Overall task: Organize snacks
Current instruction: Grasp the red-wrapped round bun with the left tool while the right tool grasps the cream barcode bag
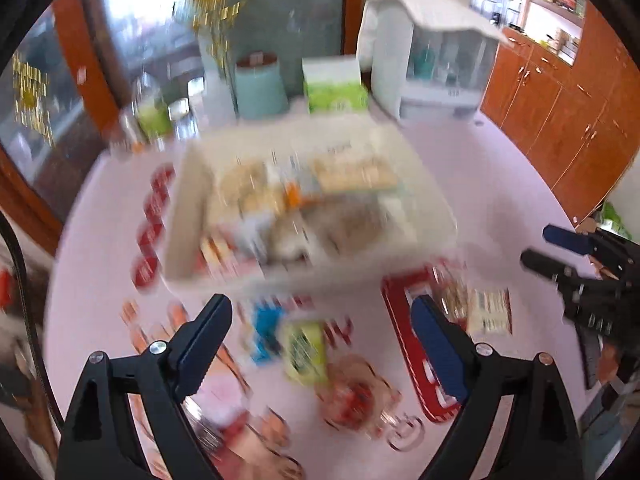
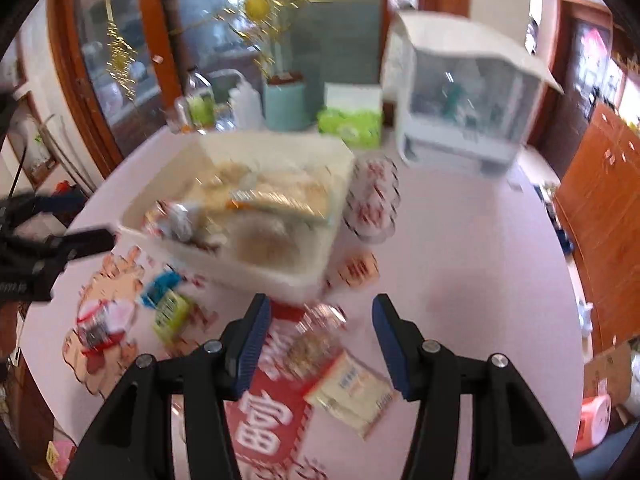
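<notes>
While both tongs gape empty | snack bin (image 1: pixel 304 204) lies beyond — packets (image 2: pixel 344 380) beneath.

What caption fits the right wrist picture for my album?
Open right gripper above loose snack packets, facing a white bin full of snacks on the pink table.

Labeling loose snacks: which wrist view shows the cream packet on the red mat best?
Right wrist: the cream packet lies whole and fairly sharp just beyond the right gripper. Left wrist shows it small, smeared, off right.
</notes>
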`<act>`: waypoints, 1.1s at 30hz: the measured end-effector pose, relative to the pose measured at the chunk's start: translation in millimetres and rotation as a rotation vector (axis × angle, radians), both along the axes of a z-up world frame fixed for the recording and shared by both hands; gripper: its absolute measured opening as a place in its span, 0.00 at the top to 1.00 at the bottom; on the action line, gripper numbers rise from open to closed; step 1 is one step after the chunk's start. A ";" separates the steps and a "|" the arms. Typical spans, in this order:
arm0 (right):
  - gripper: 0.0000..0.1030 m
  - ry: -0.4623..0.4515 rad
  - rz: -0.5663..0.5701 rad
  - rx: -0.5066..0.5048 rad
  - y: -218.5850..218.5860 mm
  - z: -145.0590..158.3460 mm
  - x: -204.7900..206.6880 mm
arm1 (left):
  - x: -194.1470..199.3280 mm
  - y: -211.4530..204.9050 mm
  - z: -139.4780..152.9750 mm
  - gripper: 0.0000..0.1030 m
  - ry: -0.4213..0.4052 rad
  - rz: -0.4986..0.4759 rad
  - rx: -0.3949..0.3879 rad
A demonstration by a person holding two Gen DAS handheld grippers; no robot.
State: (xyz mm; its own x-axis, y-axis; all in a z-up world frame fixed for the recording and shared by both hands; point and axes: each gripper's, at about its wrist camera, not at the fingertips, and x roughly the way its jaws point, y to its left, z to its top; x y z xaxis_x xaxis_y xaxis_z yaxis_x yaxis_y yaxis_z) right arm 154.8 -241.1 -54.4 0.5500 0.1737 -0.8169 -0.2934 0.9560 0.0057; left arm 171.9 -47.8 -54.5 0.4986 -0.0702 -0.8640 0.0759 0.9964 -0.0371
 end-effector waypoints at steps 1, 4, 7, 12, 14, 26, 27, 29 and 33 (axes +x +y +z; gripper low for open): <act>0.48 0.012 -0.017 0.002 -8.4 -6.2 -1.6 | -4.4 -0.3 -10.2 0.12 0.021 0.011 -0.011; 0.48 0.065 -0.048 0.022 -31.9 -27.2 -8.1 | -19.9 0.3 -50.2 0.12 0.108 0.078 -0.050; 0.48 0.093 -0.046 -0.011 -42.9 -47.3 -15.4 | -28.2 2.6 -83.1 0.12 0.189 0.138 -0.088; 0.48 0.157 0.042 -0.062 -45.8 -87.2 -19.2 | -38.3 8.5 -116.9 0.12 0.256 0.218 -0.097; 0.48 0.174 0.094 -0.077 -43.0 -98.6 -18.6 | -41.7 10.8 -125.4 0.12 0.268 0.243 -0.109; 0.31 0.172 0.369 -0.185 -18.1 -129.8 -5.5 | -47.3 8.9 -143.4 0.12 0.295 0.228 -0.137; 0.31 0.183 0.383 -0.177 -17.7 -130.4 -4.4 | -47.7 7.9 -144.7 0.12 0.300 0.221 -0.140; 0.31 0.203 0.406 -0.168 -16.2 -132.7 -3.1 | -46.5 5.5 -146.9 0.12 0.305 0.214 -0.139; 0.29 0.205 0.445 -0.186 -10.9 -140.3 -6.3 | -41.6 -2.1 -152.3 0.12 0.315 0.199 -0.133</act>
State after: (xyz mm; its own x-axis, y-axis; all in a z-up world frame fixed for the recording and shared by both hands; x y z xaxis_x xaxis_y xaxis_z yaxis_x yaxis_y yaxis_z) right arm 148.4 -252.0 -194.7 0.2816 0.1959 -0.9393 -0.6820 0.7295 -0.0523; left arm 130.2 -50.0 -206.8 0.2258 -0.1200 -0.9668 -0.1542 0.9755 -0.1571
